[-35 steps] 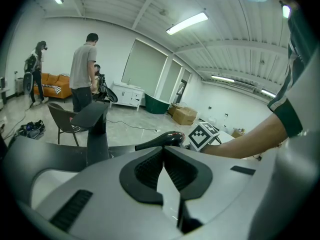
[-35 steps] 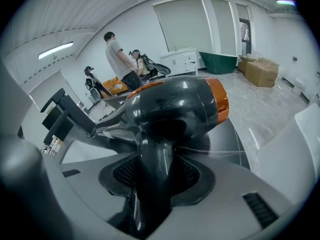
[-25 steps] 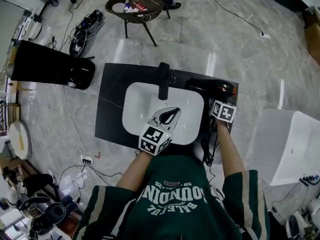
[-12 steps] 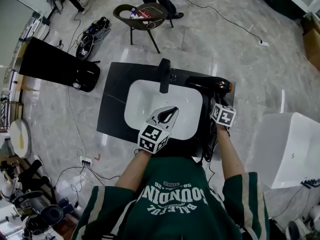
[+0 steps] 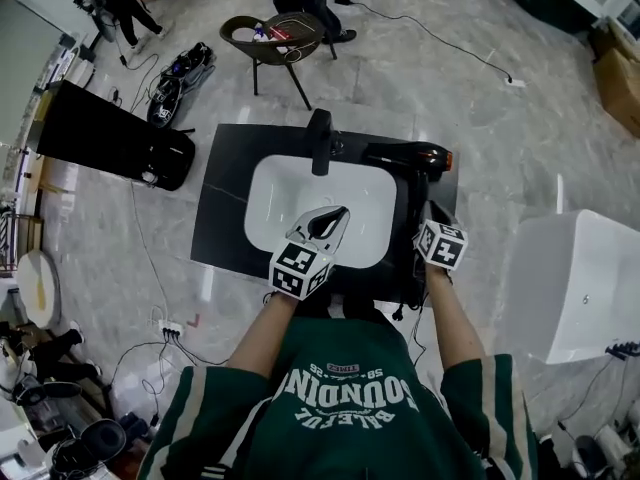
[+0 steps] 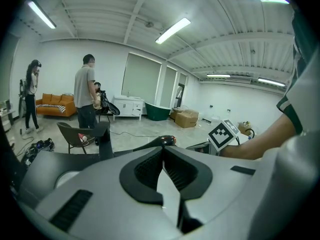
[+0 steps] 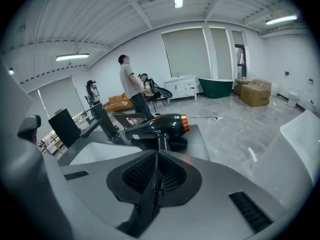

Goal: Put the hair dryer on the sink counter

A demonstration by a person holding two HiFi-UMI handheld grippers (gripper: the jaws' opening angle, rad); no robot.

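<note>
The black hair dryer point(image 5: 405, 155) with an orange ring lies on the dark sink counter point(image 5: 225, 183), right of the white basin point(image 5: 300, 198), its handle pointing toward me. My right gripper point(image 5: 428, 208) sits just short of the handle's end, near the counter's front edge. In the right gripper view its jaws point(image 7: 157, 151) are shut with nothing seen between them, and the hair dryer point(image 7: 160, 125) lies just beyond their tips. My left gripper point(image 5: 338, 213) hovers over the basin, shut and empty point(image 6: 163, 149). The hair dryer point(image 6: 162, 140) shows past its tips.
A black faucet point(image 5: 320, 140) stands at the basin's back edge. The dryer's cord point(image 5: 405, 288) hangs off the counter front. A white tub point(image 5: 575, 278) stands at the right, a black case point(image 5: 100, 128) at the left, a chair point(image 5: 275, 30) and people behind.
My right gripper has drawn back from the hair dryer toward the counter's front edge. The left gripper stays over the basin. The whole view has shifted slightly.
</note>
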